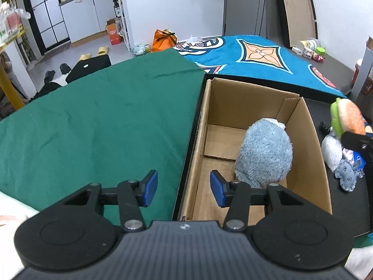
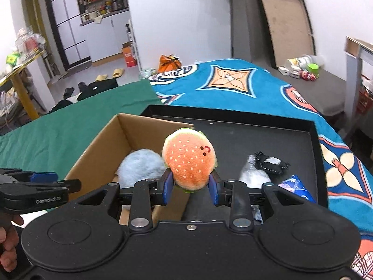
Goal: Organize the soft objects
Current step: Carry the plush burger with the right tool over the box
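Note:
A cardboard box (image 1: pixel 305 135) stands in a black tray (image 2: pixel 268 140); a fluffy grey-blue plush (image 1: pixel 264 154) lies inside it and also shows in the right wrist view (image 2: pixel 139 166). My left gripper (image 1: pixel 184 187) is open and empty, above the box's left wall. My right gripper (image 2: pixel 190 186) is shut on an orange burger plush (image 2: pixel 190 161), held above the box's right edge; the burger plush also shows in the left wrist view (image 1: pixel 348 116). A white plush (image 2: pixel 253 175), a black plush (image 2: pixel 270 162) and a blue soft item (image 2: pixel 297 190) lie in the tray.
A green cloth (image 1: pixel 93 121) covers the surface left of the box, a blue patterned cloth (image 2: pixel 233 86) lies behind. Small items (image 2: pixel 300 68) sit at the far right. A board (image 2: pixel 286 23) leans on the wall.

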`<state>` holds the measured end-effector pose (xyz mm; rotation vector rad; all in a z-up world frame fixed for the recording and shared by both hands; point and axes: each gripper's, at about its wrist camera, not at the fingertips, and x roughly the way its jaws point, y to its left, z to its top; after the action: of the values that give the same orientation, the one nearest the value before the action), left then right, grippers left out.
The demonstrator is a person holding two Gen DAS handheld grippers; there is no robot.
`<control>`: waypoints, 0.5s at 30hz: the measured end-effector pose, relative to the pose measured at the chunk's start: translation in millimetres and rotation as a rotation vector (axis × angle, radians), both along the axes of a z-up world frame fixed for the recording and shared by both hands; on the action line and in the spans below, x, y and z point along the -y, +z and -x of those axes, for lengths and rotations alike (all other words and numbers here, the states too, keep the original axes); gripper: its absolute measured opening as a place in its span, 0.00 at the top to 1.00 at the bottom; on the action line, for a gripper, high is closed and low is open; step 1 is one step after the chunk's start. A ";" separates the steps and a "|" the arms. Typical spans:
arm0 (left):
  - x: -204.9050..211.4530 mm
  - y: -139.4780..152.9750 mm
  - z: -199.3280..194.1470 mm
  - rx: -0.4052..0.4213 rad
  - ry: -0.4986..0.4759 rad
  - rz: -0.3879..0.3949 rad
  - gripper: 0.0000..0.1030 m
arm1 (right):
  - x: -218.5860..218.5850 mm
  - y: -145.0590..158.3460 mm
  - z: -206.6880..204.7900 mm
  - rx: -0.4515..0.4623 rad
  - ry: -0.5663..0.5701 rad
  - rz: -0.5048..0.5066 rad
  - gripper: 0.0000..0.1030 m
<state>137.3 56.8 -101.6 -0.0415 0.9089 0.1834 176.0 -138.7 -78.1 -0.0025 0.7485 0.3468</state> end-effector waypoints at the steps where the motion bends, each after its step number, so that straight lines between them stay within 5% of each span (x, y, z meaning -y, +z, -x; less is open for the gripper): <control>1: -1.3 -0.1 -0.2 0.001 0.002 0.009 0.54 | -4.1 0.8 -0.1 0.001 0.009 0.005 0.69; 8: -6.8 -2.3 -1.4 0.001 0.000 0.060 0.60 | -30.7 7.9 -2.1 0.011 0.053 0.033 0.69; 15: -19.2 -7.3 -3.6 -0.017 0.008 0.150 0.86 | -49.3 11.4 -6.8 0.018 0.075 0.050 0.69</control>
<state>141.0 75.9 -108.9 -0.1825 0.9382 0.1225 182.8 -89.4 -66.7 -0.0809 0.7403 0.3992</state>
